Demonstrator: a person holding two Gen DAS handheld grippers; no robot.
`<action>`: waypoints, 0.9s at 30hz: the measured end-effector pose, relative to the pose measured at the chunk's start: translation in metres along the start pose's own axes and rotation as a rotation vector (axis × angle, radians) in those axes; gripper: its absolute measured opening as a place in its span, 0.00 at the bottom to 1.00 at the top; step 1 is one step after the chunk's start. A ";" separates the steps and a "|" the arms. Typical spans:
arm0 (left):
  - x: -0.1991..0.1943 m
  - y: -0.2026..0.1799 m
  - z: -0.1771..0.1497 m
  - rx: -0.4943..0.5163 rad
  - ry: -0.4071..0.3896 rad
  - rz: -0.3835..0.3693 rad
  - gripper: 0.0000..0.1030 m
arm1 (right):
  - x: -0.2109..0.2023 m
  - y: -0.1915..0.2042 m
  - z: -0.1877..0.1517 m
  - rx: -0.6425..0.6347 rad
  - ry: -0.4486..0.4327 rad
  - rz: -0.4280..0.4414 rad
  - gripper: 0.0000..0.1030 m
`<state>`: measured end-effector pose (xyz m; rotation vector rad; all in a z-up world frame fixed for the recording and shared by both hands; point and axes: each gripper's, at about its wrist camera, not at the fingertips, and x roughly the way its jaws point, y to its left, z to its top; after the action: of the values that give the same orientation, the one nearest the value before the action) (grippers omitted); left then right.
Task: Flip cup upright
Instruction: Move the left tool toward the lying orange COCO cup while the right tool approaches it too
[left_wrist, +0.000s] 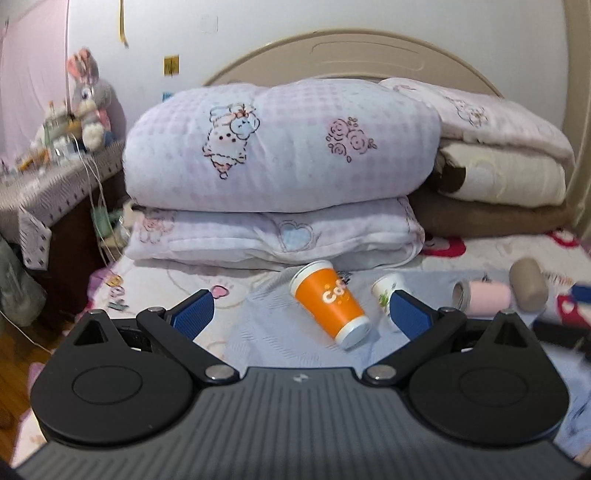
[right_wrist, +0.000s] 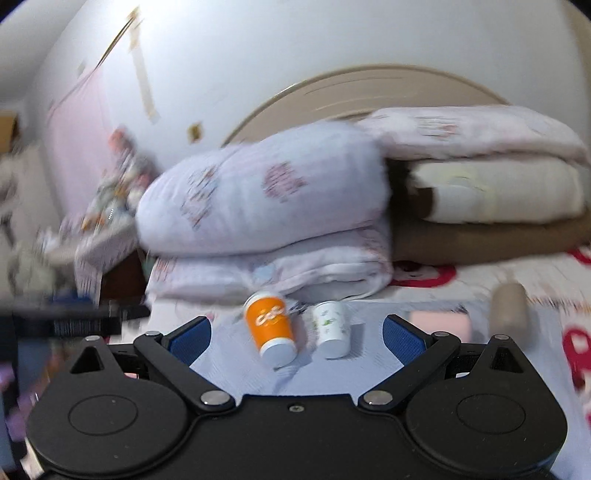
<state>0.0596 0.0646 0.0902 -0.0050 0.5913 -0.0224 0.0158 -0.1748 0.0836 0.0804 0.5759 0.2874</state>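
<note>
An orange paper cup (left_wrist: 330, 301) lies on its side on a pale blue cloth (left_wrist: 258, 332) on the bed, its white base toward me. A smaller white cup with green print (left_wrist: 387, 291) lies to its right, partly behind my left gripper's right finger. My left gripper (left_wrist: 301, 314) is open and empty, short of the cups. In the blurred right wrist view the orange cup (right_wrist: 271, 328) and the white cup (right_wrist: 331, 328) lie side by side between the open fingers of my right gripper (right_wrist: 297, 334), which holds nothing.
Folded quilts (left_wrist: 280, 147) and blankets (left_wrist: 498, 177) are stacked behind the cups against the headboard. A pink cup (left_wrist: 484, 299) and a tan cup (left_wrist: 528, 284) lie on the bed at the right. A cluttered side table (left_wrist: 44, 181) stands at the left.
</note>
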 end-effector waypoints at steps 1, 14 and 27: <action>0.009 0.003 0.008 -0.016 0.016 -0.015 1.00 | 0.011 0.003 0.005 -0.016 0.036 0.023 0.98; 0.148 0.025 0.016 -0.219 0.238 -0.200 0.97 | 0.170 0.021 0.022 -0.098 0.328 0.236 0.88; 0.223 0.049 -0.027 -0.392 0.259 -0.311 0.95 | 0.261 0.043 -0.017 -0.363 0.420 0.192 0.75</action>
<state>0.2307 0.1090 -0.0570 -0.4809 0.8421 -0.2112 0.2049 -0.0576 -0.0610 -0.2835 0.9254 0.5987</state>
